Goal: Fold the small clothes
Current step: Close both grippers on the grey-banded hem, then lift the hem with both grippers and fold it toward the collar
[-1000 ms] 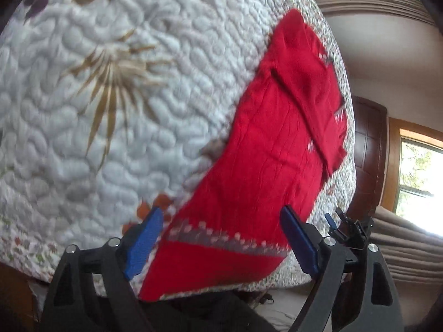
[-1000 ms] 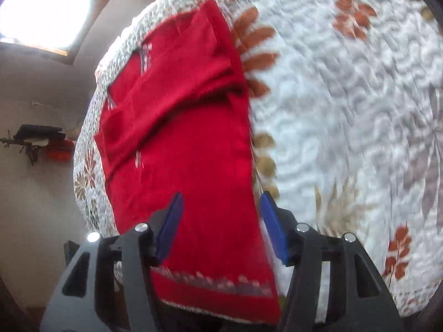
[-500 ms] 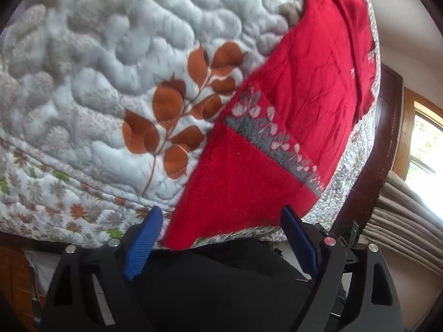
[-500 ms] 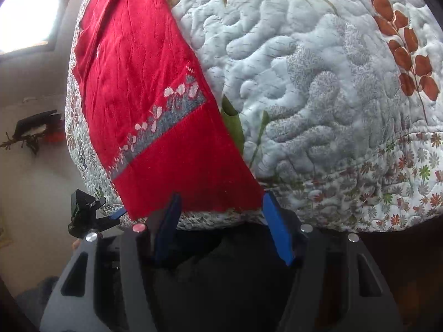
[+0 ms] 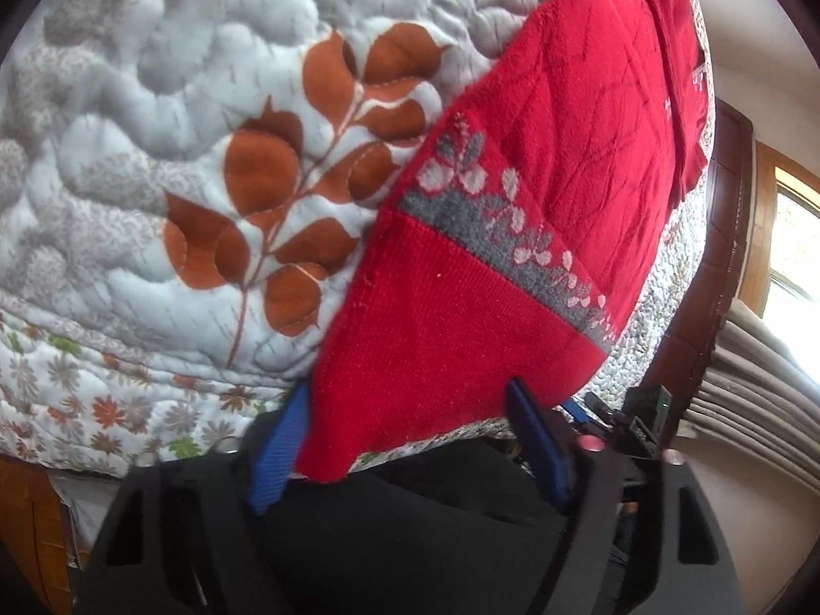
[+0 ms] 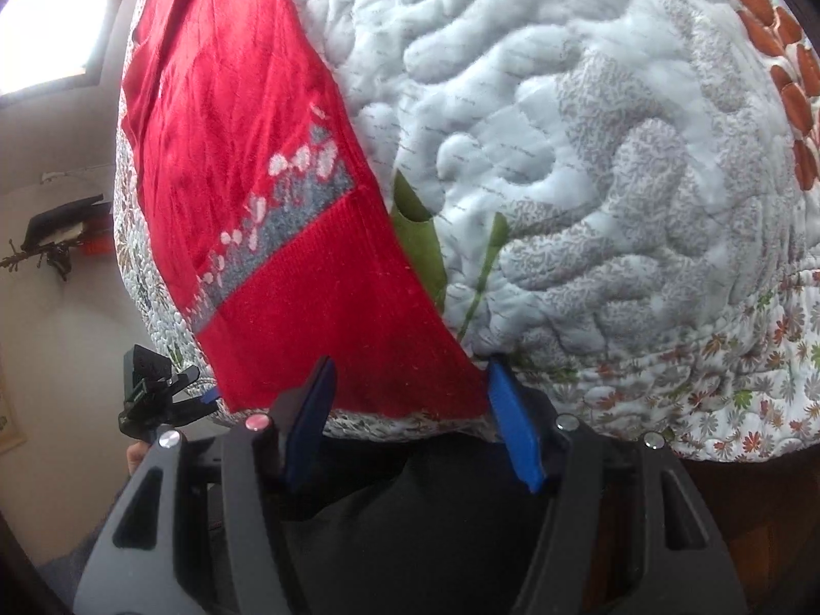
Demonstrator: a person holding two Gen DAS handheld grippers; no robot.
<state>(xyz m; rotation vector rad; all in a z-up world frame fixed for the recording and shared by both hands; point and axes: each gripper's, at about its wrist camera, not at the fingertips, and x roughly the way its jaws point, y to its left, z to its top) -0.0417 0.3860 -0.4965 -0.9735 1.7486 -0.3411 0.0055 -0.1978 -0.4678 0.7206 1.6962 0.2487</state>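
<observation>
We hold 2 grippers at the near edge of a bed, where a red knitted sweater (image 5: 517,236) lies flat on a white quilted bedspread (image 5: 154,77) printed with rust-coloured leaves (image 5: 287,179). The sweater runs lengthwise away from us, its hem hanging slightly over the quilt's edge, with a grey band (image 5: 507,246) of pale leaf shapes crossing it just above the ribbed bottom. On our left gripper (image 5: 410,435) the blue fingers (image 5: 279,451) stand spread wide, 1 at each side of the sweater's near left corner, and the hem sits between them without being pinched. Our right gripper (image 6: 410,410) is likewise spread, its blue pads (image 6: 512,420) apart and bracketing the sweater's (image 6: 307,266) near right corner, the right pad level with the corner's outer tip. In the right wrist view the same grey band (image 6: 287,220) slants across the garment, and a green leaf print (image 6: 420,236) on the quilt shows just beside the sweater's edge. Dark clothing (image 6: 410,512) of the person fills the space below both pairs of fingers. A wooden door (image 5: 728,205) and a bright window (image 5: 799,251) stand beyond the bed on the left wrist side.
</observation>
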